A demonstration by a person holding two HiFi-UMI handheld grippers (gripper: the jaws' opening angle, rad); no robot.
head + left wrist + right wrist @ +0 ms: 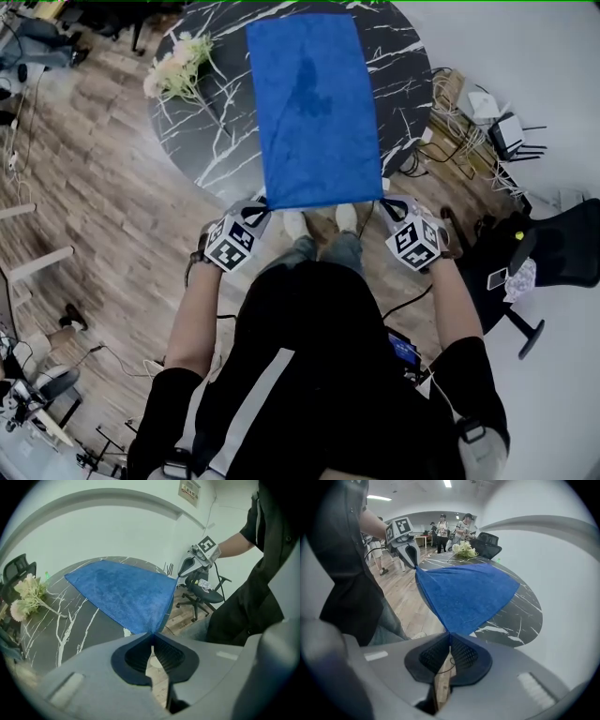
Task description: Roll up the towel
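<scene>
A black short-sleeved top (328,347) with a pale stripe (253,394), blue jeans (345,248) and white shoes (294,223) are worn; the grey left gripper (263,203) and right gripper (385,203) are each topped by a black-and-white marker cube (232,246)

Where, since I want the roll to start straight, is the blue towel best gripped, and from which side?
Its two near corners, one per gripper, from the person's side of the table. The towel lies lengthwise away from them, its near short edge past the rim, leaving both corners free to pinch. The left gripper and right gripper are shut there.
</scene>
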